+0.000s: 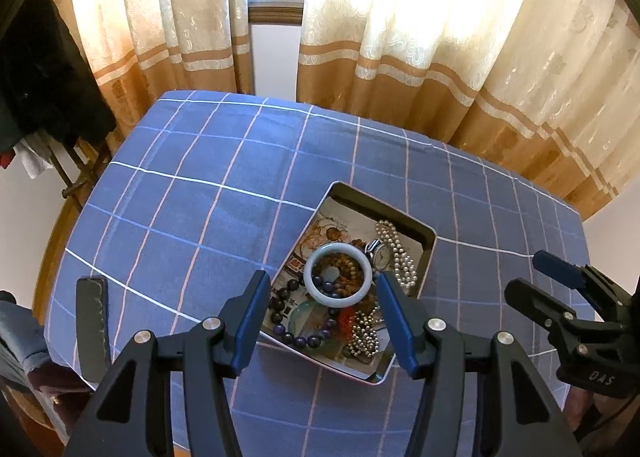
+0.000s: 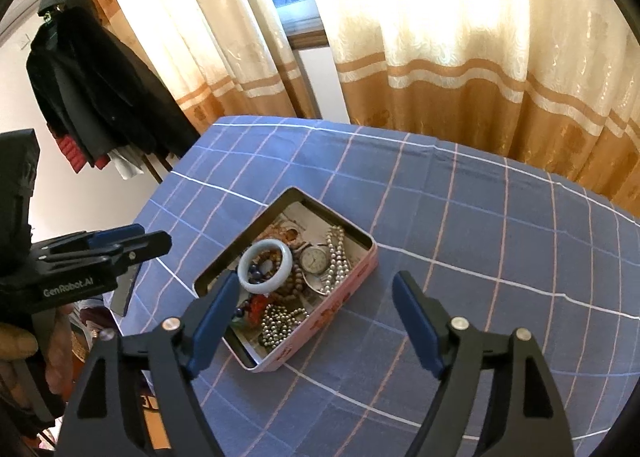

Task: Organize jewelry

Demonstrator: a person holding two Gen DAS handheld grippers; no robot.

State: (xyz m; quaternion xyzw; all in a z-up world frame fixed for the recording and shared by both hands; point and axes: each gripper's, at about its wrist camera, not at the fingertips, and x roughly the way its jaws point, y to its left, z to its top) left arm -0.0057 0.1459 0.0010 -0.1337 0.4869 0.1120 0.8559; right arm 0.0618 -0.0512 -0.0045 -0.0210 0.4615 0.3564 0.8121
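Note:
An open pink tin (image 1: 427, 253) (image 2: 362, 271) sits on the blue checked cloth, filled with jewelry. A pale jade bangle (image 1: 339, 275) (image 2: 265, 265) lies on top of brown and purple bead bracelets. Beside it are a small watch (image 1: 381, 255) (image 2: 315, 259), a pearl strand (image 1: 402, 257) (image 2: 336, 257) and a silver bead chain (image 1: 362, 335) (image 2: 280, 323). My left gripper (image 1: 322, 281) hangs open above the tin's near end with nothing between its fingers. My right gripper (image 2: 316, 281) is open above the tin too, empty. Each gripper shows in the other's view: the right gripper (image 1: 560, 269) and the left gripper (image 2: 140, 239).
A dark flat strip (image 1: 93, 321) lies at the cloth's left edge. Cream and tan curtains (image 1: 400, 57) hang behind the table. Dark coats (image 2: 92, 97) hang on a rack at the left. A person's hand (image 2: 16, 341) holds the left tool.

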